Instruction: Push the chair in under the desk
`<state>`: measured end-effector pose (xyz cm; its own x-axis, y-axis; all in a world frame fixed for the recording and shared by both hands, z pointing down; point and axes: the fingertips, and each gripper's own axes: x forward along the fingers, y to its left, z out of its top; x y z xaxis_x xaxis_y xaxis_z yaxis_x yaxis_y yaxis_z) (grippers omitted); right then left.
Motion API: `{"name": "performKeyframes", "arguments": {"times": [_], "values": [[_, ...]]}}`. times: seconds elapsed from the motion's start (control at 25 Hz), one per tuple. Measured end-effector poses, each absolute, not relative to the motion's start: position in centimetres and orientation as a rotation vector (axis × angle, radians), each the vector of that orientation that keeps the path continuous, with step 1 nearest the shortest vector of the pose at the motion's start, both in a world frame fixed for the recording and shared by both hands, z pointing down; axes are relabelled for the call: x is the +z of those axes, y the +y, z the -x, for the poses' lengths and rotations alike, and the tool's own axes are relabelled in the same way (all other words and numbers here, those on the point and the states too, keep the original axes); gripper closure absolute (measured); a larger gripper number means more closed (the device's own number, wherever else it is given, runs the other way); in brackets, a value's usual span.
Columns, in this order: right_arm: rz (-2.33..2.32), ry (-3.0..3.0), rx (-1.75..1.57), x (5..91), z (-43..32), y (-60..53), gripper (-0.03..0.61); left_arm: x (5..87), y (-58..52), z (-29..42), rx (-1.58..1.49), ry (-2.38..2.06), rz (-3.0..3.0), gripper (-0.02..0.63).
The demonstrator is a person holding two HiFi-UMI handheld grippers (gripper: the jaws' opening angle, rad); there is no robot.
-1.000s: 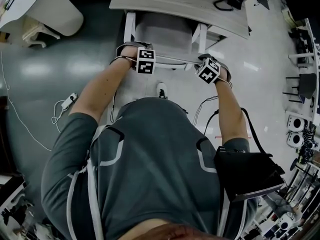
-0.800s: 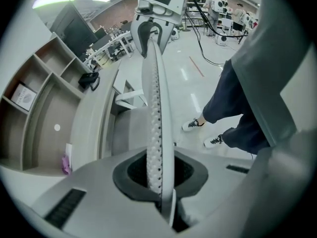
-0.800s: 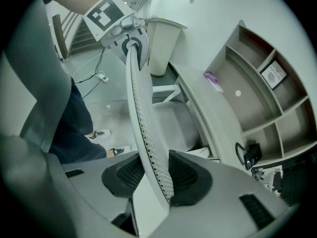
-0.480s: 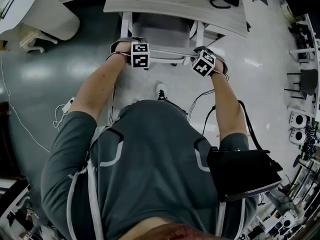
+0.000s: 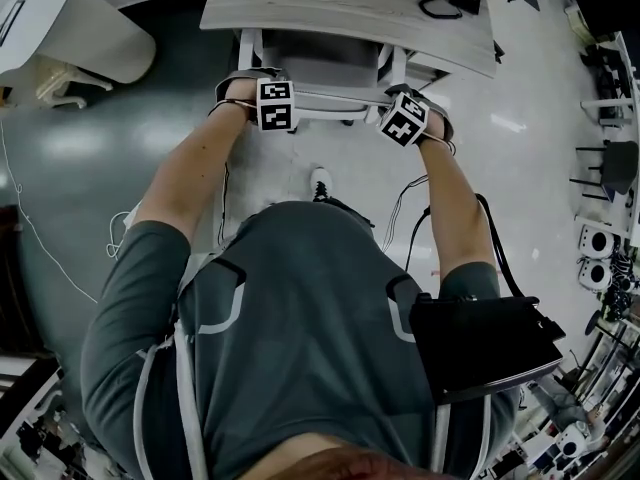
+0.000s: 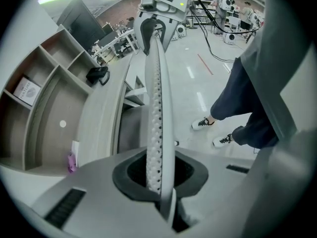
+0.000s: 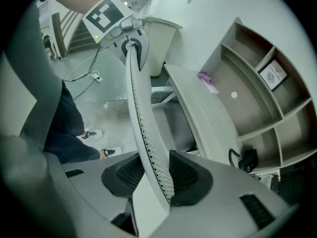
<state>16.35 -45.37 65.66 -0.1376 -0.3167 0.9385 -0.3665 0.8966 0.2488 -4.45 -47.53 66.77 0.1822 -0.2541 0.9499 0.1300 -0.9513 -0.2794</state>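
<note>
Between the fingers of the left gripper and of the right gripper: chair back of pale matt plastic, pitted with rows of small holes on one face, smooth along the rim. Fingers themselves of smooth grey matt plastic; pads dark, rubbery-looking, finely textured. Beyond the fingertips: desk in a pale wood-grain finish, matt. Further beyond the fingertips, past the desk: shelves with the same matt wood look. Below and to either side of the fingers: floor, smooth and glossy, mirroring the ceiling lights. Behind the fingers: shirt of soft grey cloth; bag black with a slight sheen.
</note>
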Motion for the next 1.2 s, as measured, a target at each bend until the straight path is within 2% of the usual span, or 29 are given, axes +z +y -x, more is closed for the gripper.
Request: {"name": "performKeyframes", "arguments": {"times": [0.6,1.2], "values": [[-0.519,-1.748,0.0,64.2,-14.9,-48.3,0.419,65.6,-50.2,6.0,-1.85,0.198,2.134,0.572],[-0.512,-1.785,-0.017,64.8,-16.6,-52.7,0.407,66.6,-54.9,4.5,-1.89,0.253,2.099,0.571]]}}
